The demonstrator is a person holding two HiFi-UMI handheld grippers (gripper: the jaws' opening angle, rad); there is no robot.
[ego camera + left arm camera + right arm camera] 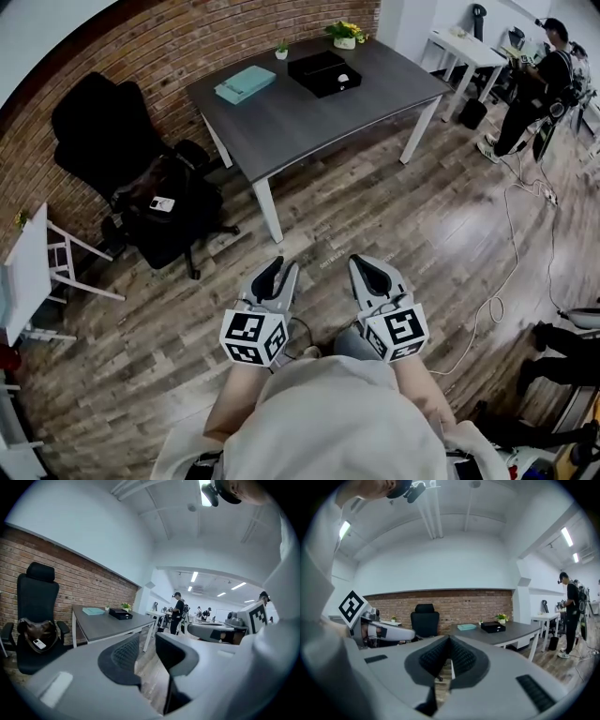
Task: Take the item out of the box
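Observation:
A black box (323,73) lies on the dark grey table (300,117) at the far side of the room, with a small white thing (344,79) on its top. It also shows as a black box (121,615) in the left gripper view and a black box (493,627) in the right gripper view. Both grippers are held close to the person's body over the wooden floor, far from the table. My left gripper (274,278) (147,644) has its jaws a little apart with nothing between them. My right gripper (367,272) (450,641) is shut and empty.
A teal flat item (245,83) and two small plants share the table. A black office chair (131,178) with a bag stands left of it. A person (534,84) stands by a white desk (464,49) at the far right. Cables (525,225) trail over the floor.

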